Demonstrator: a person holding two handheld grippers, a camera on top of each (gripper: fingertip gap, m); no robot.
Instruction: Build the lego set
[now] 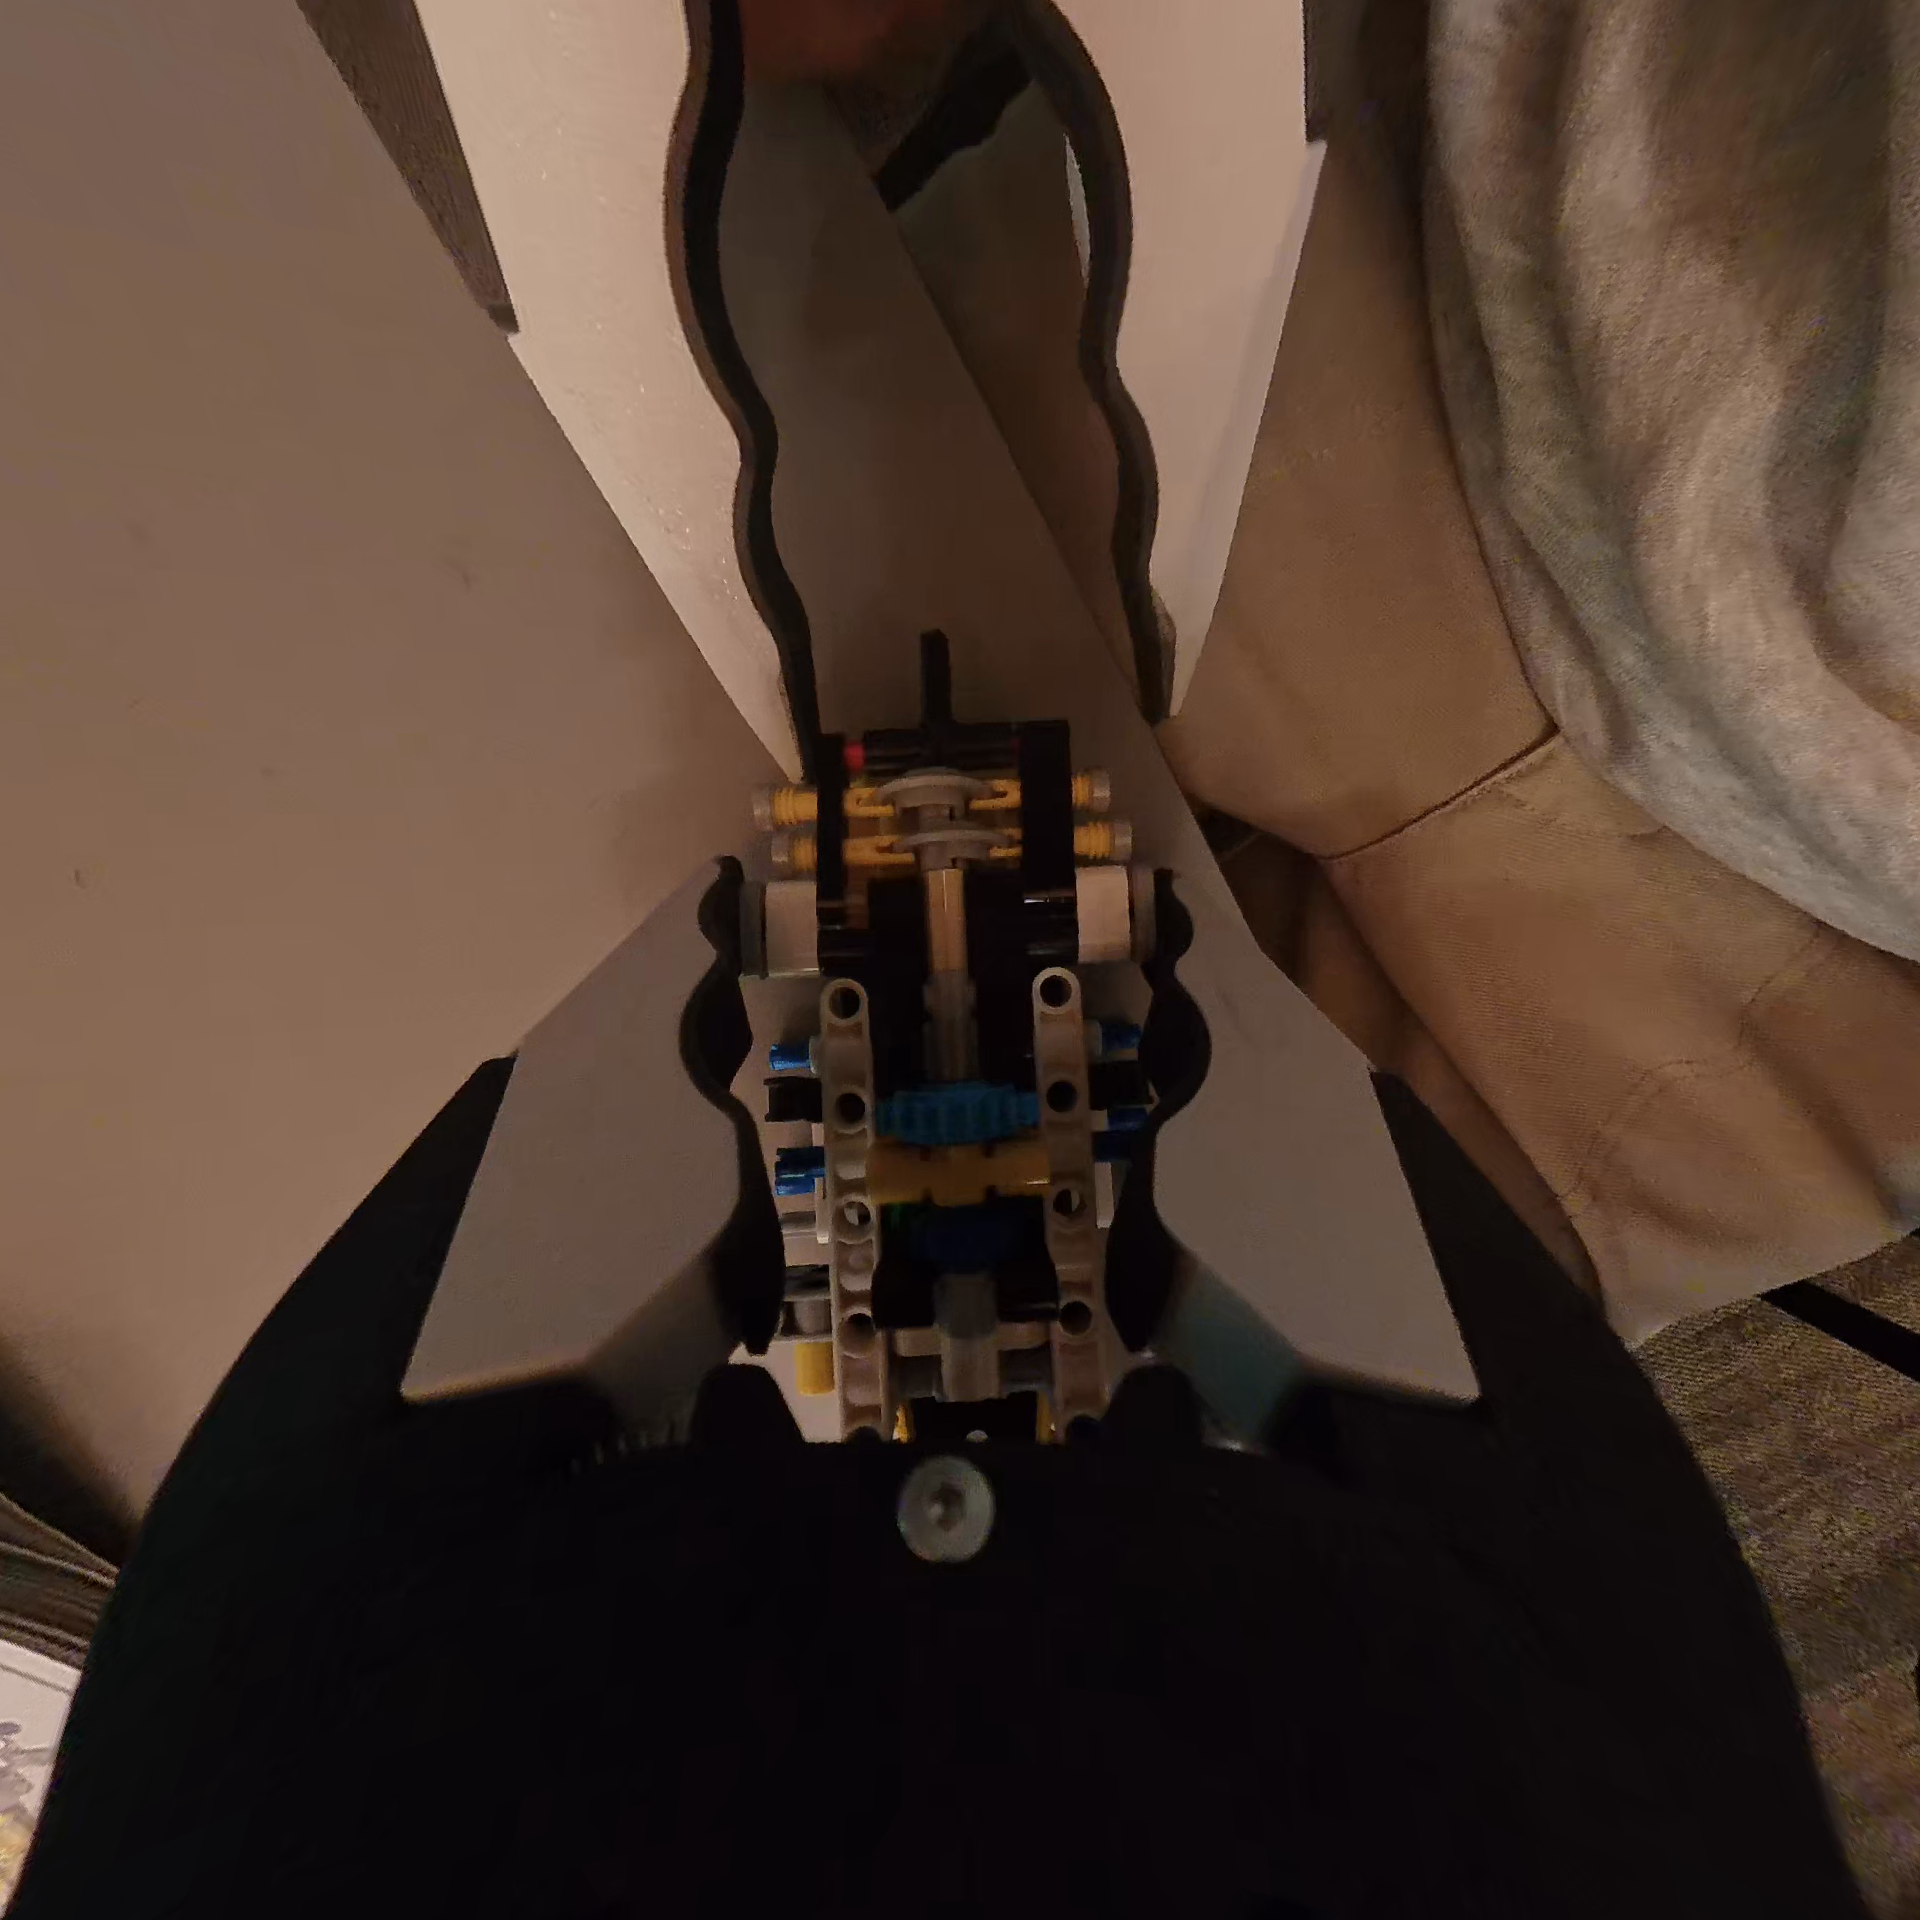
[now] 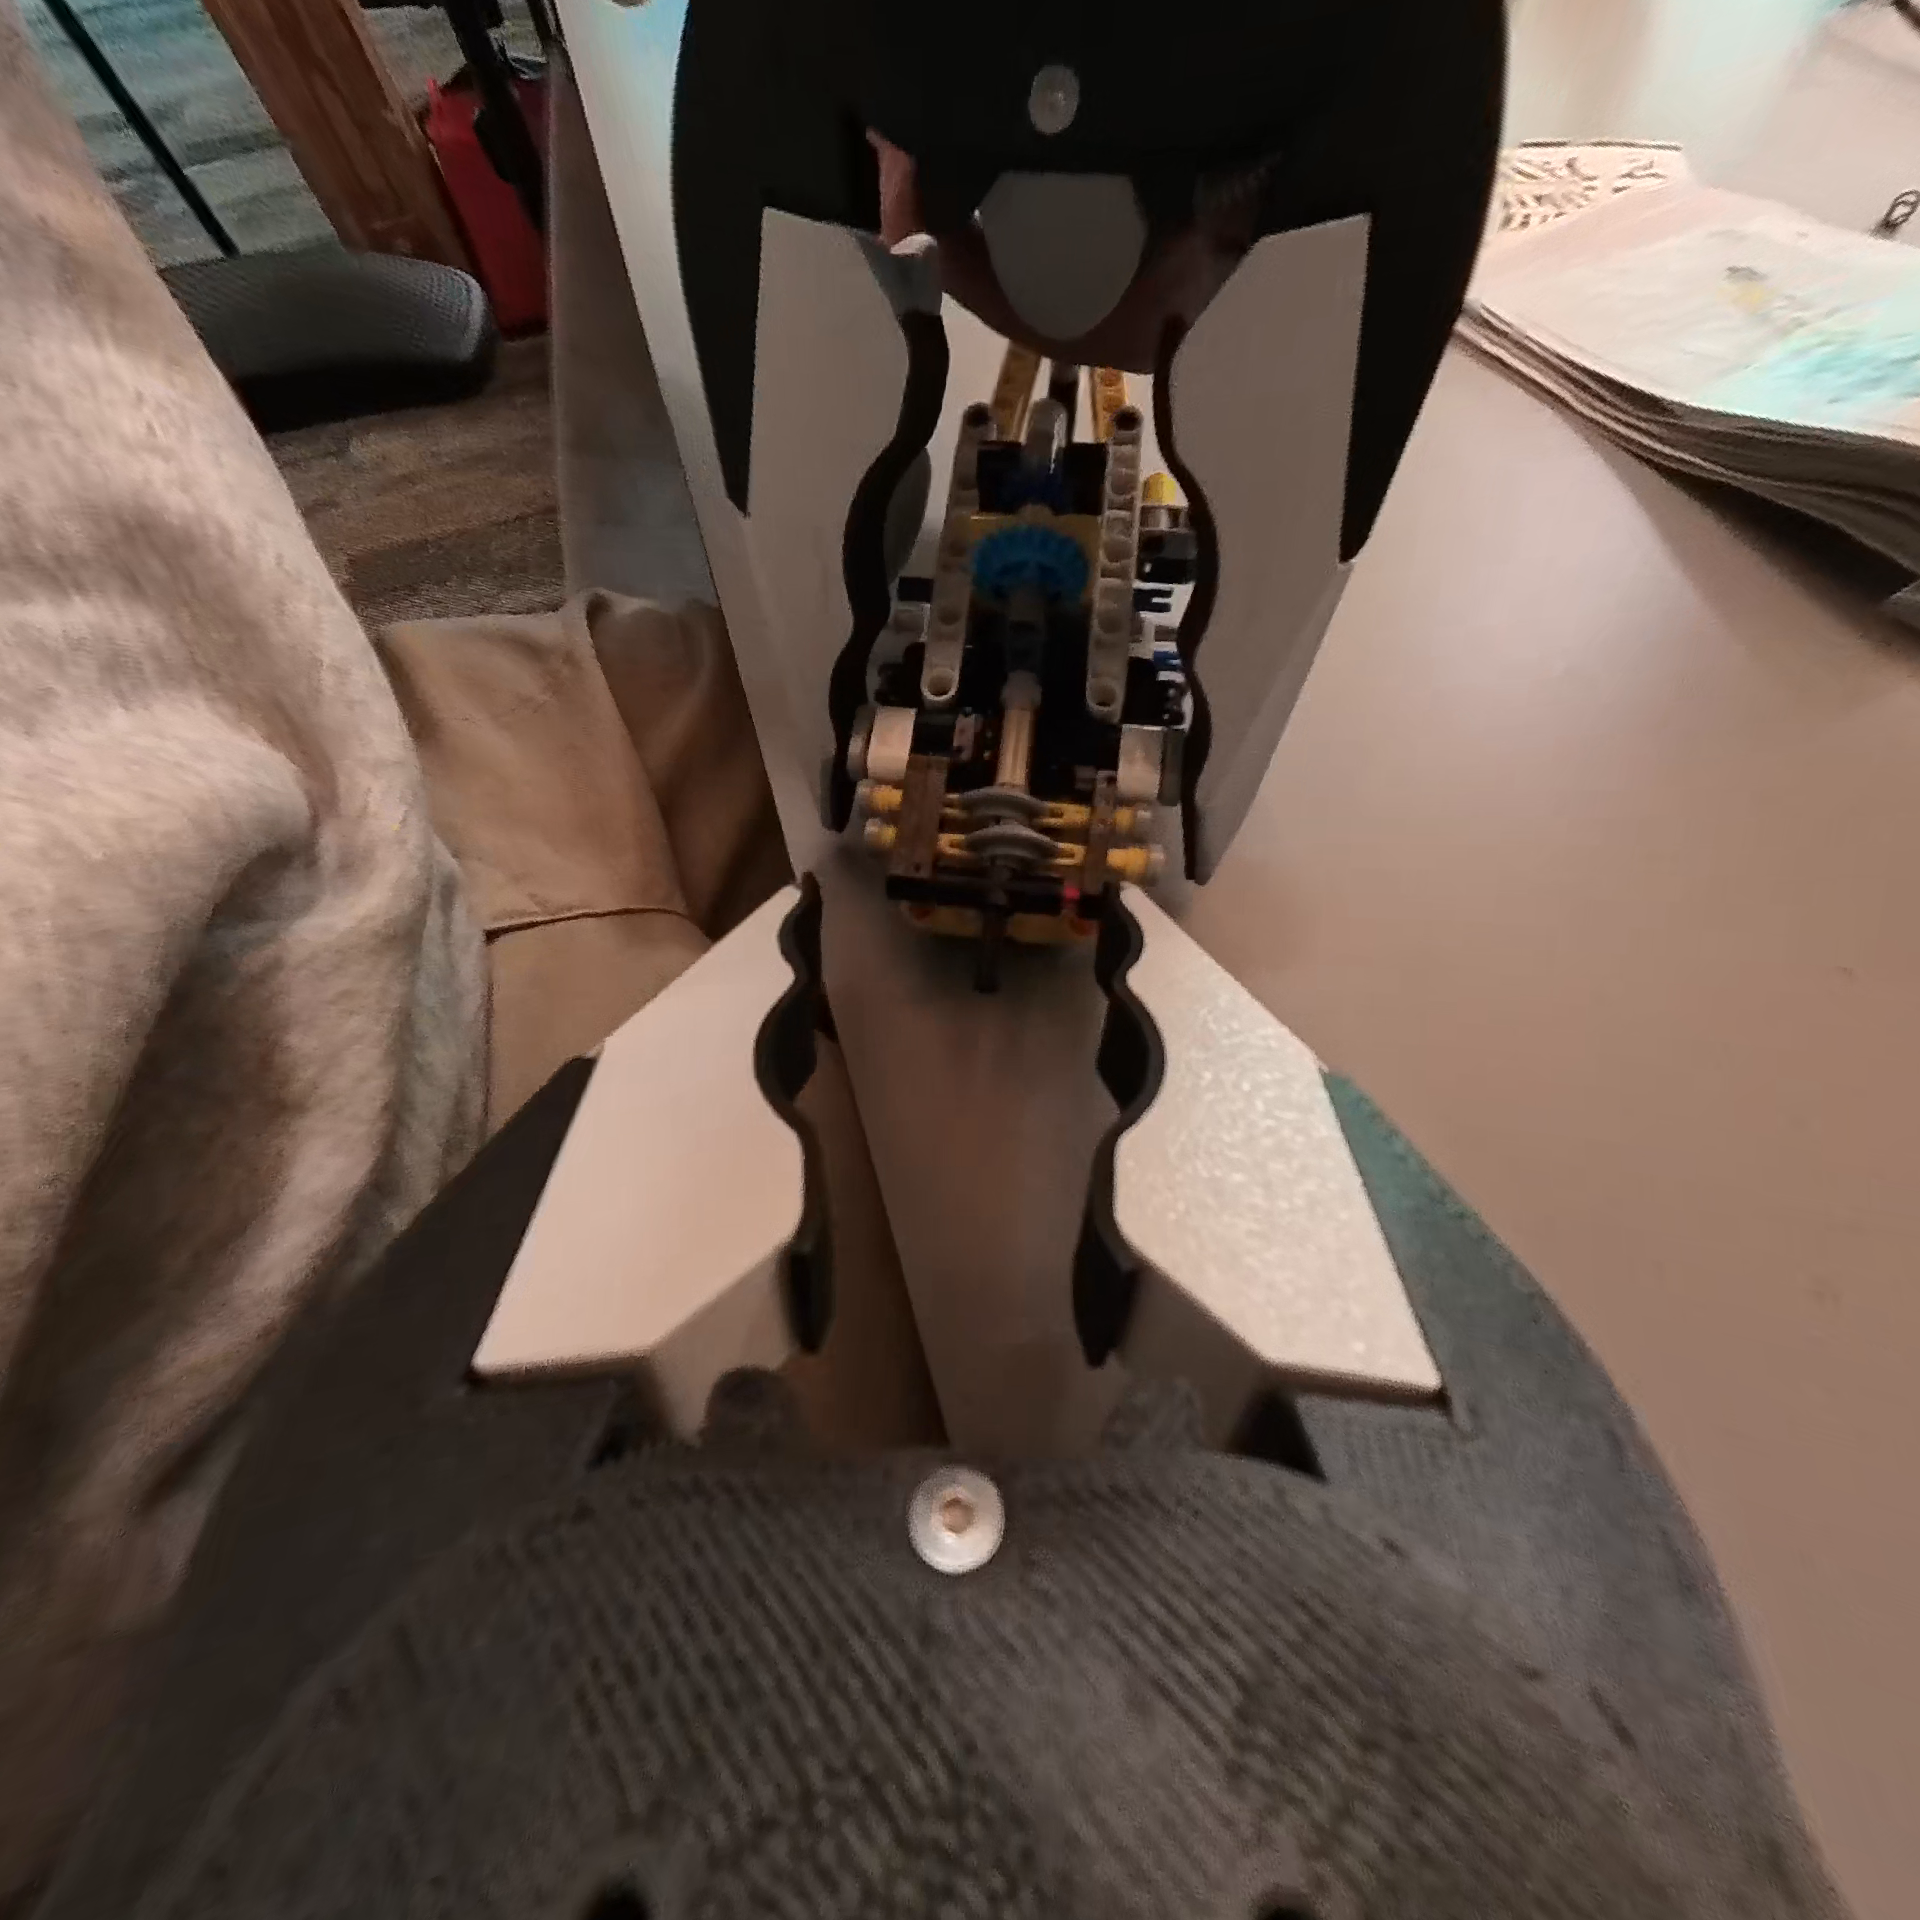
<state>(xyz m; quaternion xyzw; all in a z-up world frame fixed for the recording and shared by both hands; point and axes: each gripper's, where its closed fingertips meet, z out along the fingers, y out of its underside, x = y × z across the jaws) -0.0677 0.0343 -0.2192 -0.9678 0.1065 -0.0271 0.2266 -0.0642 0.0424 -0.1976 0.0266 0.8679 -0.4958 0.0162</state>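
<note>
- The left gripper (image 1: 940,914) is clamped on the lego build (image 1: 940,1049), a long grey, black and yellow frame with a blue gear (image 1: 951,1114) on a centre axle. Its dark wavy pads press on the frame's flanks, and the build is held up off the pale surface (image 2: 1558,935), near its edge.
- The right gripper (image 2: 961,925) faces it head-on with its jaws parted and nothing between them. Its tips sit just at the yellow-pinned nose of the build; I cannot tell if they touch it.
- The thin black axle (image 1: 938,675) poking out of that nose points straight into the right gripper's gap. A careless push could drive it in or skew it, I'd say.
- The little yellow connectors (image 1: 1101,810) and grey bushes sticking out at the nose sides look easy to knock off if the right jaws close unevenly.
- The left pads bear on pins and beam edges rather than flat faces, so a twist from the other side may let the frame slip or rotate.
- Squeezing both ends hard could bow the long beams and pop joints.
- A sofa cushion (image 2: 540,748) and the floor lie below the surface edge; a dropped piece might vanish there.
- The instruction booklet (image 2: 1704,343) lies well apart on the surface, out of harm.
</note>
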